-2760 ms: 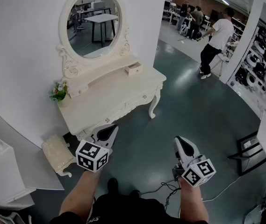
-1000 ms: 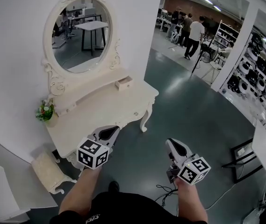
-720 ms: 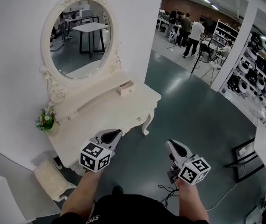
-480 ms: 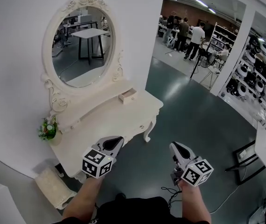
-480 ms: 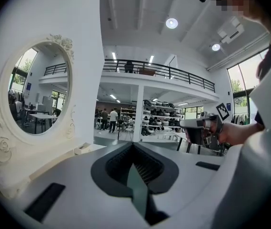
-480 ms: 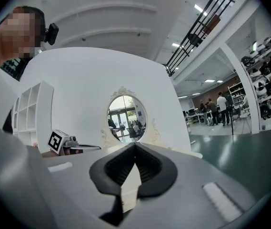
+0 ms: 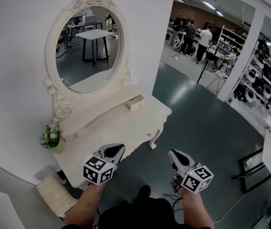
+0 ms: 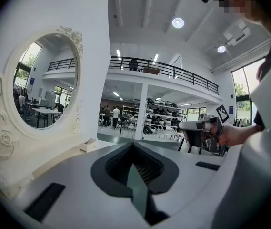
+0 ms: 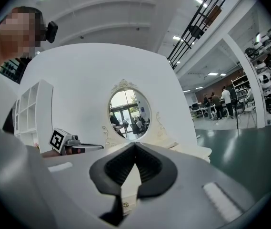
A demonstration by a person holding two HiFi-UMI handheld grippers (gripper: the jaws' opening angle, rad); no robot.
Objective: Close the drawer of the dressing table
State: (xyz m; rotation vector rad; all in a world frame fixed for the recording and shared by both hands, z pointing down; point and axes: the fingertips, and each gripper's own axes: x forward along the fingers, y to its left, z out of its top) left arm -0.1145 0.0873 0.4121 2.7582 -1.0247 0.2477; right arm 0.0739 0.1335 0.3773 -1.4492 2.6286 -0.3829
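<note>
Your left gripper and right gripper sit closed and empty before the cream carved dressing table, its small drawer protruding.

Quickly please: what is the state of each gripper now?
Left gripper: closed, holding nothing.
Right gripper: closed, holding nothing.

The left hand-held gripper covers part of the dressing table's front edge; distant people are tiny.
</note>
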